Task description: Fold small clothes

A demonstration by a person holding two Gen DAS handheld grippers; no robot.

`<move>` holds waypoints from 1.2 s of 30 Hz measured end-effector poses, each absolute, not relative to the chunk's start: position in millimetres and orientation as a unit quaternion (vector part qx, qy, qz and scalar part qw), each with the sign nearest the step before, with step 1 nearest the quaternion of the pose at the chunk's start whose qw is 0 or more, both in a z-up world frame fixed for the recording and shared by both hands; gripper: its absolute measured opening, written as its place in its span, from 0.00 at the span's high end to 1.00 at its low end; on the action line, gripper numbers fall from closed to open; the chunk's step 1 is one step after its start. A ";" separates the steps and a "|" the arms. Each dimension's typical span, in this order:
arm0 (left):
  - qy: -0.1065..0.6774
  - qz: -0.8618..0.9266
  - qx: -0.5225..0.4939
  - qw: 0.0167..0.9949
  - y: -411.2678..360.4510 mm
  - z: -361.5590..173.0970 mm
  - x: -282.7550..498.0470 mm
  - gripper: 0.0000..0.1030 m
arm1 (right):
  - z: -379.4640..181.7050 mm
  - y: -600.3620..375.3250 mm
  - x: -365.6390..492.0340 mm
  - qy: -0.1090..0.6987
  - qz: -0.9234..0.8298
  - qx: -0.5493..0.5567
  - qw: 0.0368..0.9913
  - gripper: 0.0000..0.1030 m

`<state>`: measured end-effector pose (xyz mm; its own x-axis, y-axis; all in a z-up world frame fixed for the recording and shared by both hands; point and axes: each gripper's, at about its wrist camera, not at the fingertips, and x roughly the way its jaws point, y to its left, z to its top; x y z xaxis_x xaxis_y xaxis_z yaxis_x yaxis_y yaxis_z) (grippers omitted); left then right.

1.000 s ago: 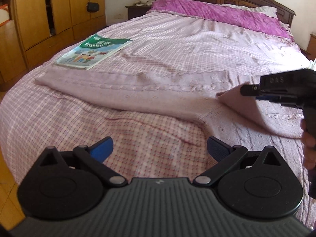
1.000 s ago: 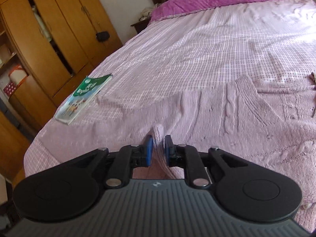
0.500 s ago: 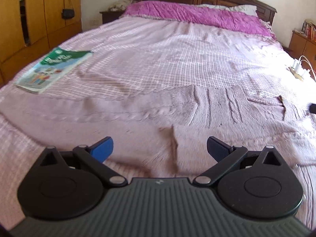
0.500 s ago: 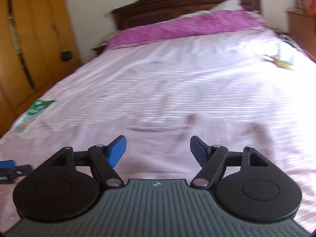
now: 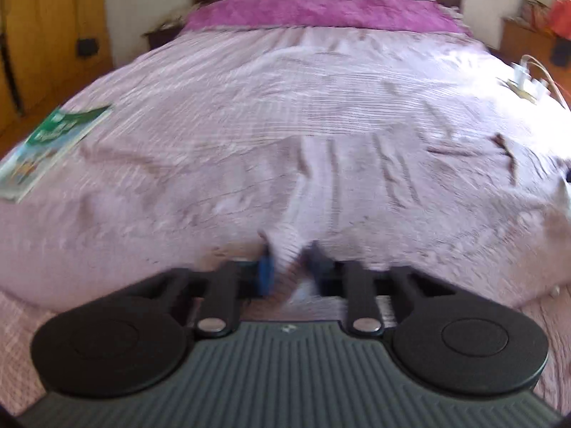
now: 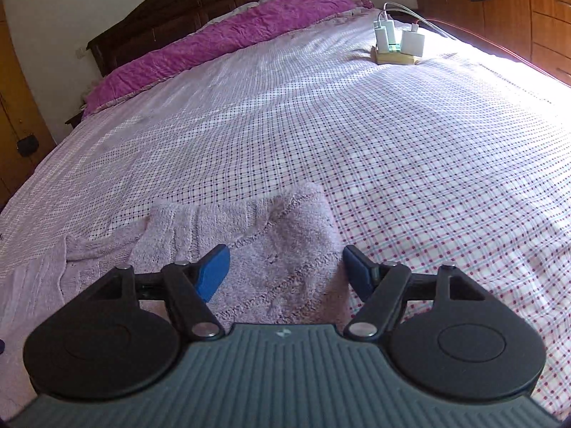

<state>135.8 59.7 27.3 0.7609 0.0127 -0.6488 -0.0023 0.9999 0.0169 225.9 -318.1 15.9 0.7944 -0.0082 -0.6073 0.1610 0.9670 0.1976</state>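
Left wrist view
Left gripper [image 5: 289, 267]: fingers drawn close together, pinching a raised ridge of the pale pink knitted garment [image 5: 357, 192] between the blue pads; the picture was blurred, so the exact grip was hard to read.
Garment position: spread across the near part of the bed [image 5: 321, 82], reaching from the left side to the right edge of the picture, with cable ribs running away from the gripper.
Change: half a second before, these fingers stood wide apart above the cloth; here they had come together on a fold.
Edges and room: a green book [image 5: 46, 146] lay well apart at the left edge of the bed; a charger block [image 5: 523, 78] sat far off at the right; the checked sheet between the garment and the purple pillow [image 5: 321, 14] was bare.

Right wrist view
Right gripper [image 6: 283, 273]: fingers spread wide, holding nothing, poised over a folded corner of the garment [image 6: 271, 235].
Change: a second before, it was clamped on cloth; since then it had let go.
Edges and room: the garment's right edge ended just beside the right finger [image 6: 357, 274]; open checked sheet ran beyond towards the chargers [image 6: 396, 42].
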 end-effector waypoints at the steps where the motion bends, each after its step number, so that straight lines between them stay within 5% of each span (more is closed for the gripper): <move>1: 0.342 0.003 0.009 0.940 56.5 27.8 134.9 0.90 | 14.1 -316.1 225.7 0.314 -0.048 0.106 0.942 0.77; 4: 0.317 0.006 0.030 0.948 47.7 34.9 130.3 0.90 | 15.0 -316.8 213.7 0.270 -0.054 0.106 0.955 0.91; 10: 0.237 -0.011 -0.003 0.972 43.2 69.7 133.8 0.90 | 23.1 -332.2 205.5 0.215 -0.099 0.107 0.966 0.91; 15: 0.309 0.000 0.005 0.951 44.1 35.0 168.6 0.88 | 6.6 -345.3 218.0 0.258 -0.113 0.133 0.950 0.91; 18: 0.321 0.003 0.007 0.947 49.1 20.3 170.7 0.82 | 4.5 -351.2 219.1 0.275 -0.111 0.153 0.943 0.89; 20: 0.319 0.010 0.005 0.948 50.9 24.1 165.7 0.69 | 5.8 -355.7 220.0 0.284 -0.102 0.165 0.939 0.88; 22: 0.317 0.026 0.010 0.948 54.0 29.7 157.7 0.46 | 13.2 -360.7 214.5 0.294 -0.086 0.182 0.934 0.79; 28: 0.312 -0.005 -0.017 0.950 56.5 45.8 130.5 0.45 | 48.5 -374.5 177.3 0.291 -0.039 0.177 0.939 0.49; 36: 0.308 -0.010 0.004 0.951 36.3 49.5 101.2 0.45 | 56.6 -362.1 111.0 0.334 0.040 0.133 0.932 0.44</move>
